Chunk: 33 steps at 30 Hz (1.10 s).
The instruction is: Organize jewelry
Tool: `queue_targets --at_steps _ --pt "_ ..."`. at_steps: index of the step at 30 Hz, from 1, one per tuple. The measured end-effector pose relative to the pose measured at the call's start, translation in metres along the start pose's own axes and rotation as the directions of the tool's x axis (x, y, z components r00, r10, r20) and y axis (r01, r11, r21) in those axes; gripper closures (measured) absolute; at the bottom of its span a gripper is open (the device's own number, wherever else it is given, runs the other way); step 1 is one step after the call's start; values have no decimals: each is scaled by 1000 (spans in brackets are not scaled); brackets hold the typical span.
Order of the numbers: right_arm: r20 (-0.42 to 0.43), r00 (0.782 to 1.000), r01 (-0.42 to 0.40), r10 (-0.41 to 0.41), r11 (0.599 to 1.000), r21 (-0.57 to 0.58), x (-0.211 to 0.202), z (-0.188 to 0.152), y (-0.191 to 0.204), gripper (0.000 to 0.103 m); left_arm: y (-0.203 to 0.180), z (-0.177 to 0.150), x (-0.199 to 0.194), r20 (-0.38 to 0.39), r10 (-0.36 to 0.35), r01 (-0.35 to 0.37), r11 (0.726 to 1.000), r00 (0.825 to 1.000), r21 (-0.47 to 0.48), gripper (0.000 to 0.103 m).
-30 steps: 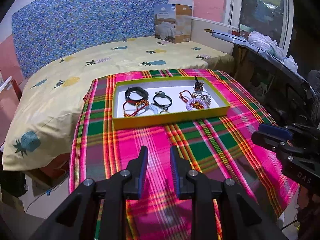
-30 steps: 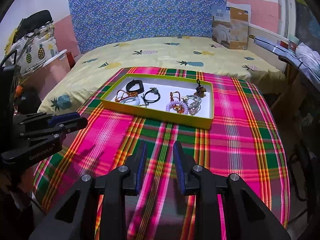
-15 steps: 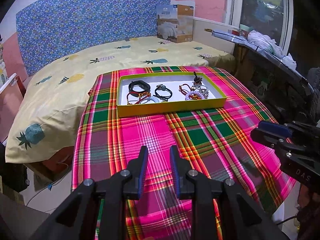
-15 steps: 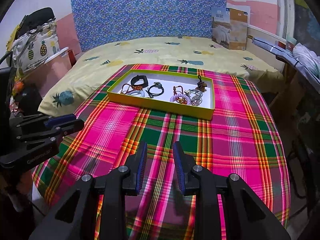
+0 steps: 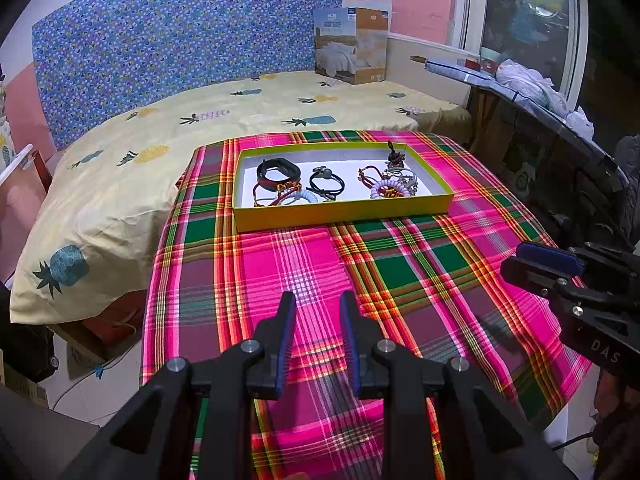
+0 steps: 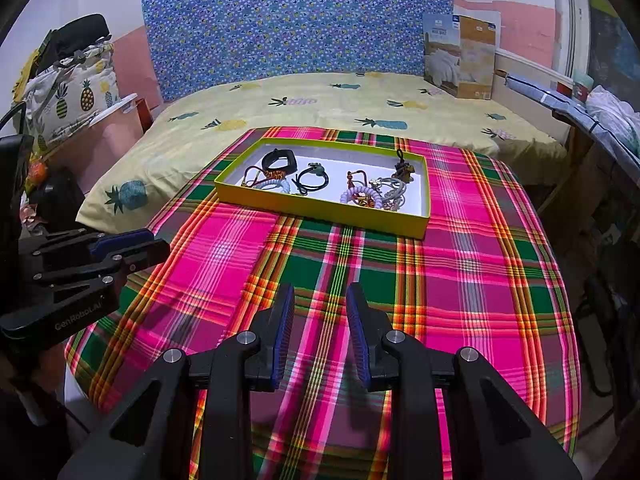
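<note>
A yellow-green tray (image 5: pixel 340 216) (image 6: pixel 320 212) with a white floor sits at the far side of a plaid-covered table (image 5: pixel 304 280) (image 6: pixel 460 280). In it lie a black band (image 5: pixel 278 169) (image 6: pixel 280 160), a black hair tie (image 5: pixel 326 182) (image 6: pixel 312 178), red cord bracelets (image 5: pixel 272 194), a lilac coil tie (image 5: pixel 386 191) (image 6: pixel 360 194) and a dark charm (image 5: pixel 395 156) (image 6: pixel 402 168). My left gripper (image 5: pixel 317 300) (image 6: pixel 132 240) hangs open over the near left of the cloth, holding nothing. My right gripper (image 6: pixel 320 292) (image 5: pixel 536 260) is open and empty over the near right. Both are well short of the tray.
Behind the table is a bed with a pineapple-print sheet (image 5: pixel 240 120) (image 6: pixel 320 100) and a blue patterned headboard (image 5: pixel 180 40). A cardboard box (image 5: pixel 352 52) stands at the bed's far right corner. A cluttered ledge (image 5: pixel 520 80) runs along the right; bags are stacked at the left (image 6: pixel 68 80).
Both views have drawn back a little from the tray, so it looks smaller and more of the near cloth shows. The jaws of both grippers stand as before.
</note>
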State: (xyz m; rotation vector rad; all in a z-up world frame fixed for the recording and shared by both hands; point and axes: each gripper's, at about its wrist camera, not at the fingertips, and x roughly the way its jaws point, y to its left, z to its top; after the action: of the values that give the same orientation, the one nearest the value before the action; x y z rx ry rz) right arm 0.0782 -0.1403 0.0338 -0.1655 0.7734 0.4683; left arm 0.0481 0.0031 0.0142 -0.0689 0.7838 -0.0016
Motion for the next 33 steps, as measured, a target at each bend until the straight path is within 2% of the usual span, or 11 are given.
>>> queue_targets --at_steps 33 --pt "-4 1000 0 0 1000 -4 1 -2 2 76 2 -1 4 -13 29 -29 1000 1000 -1 80"
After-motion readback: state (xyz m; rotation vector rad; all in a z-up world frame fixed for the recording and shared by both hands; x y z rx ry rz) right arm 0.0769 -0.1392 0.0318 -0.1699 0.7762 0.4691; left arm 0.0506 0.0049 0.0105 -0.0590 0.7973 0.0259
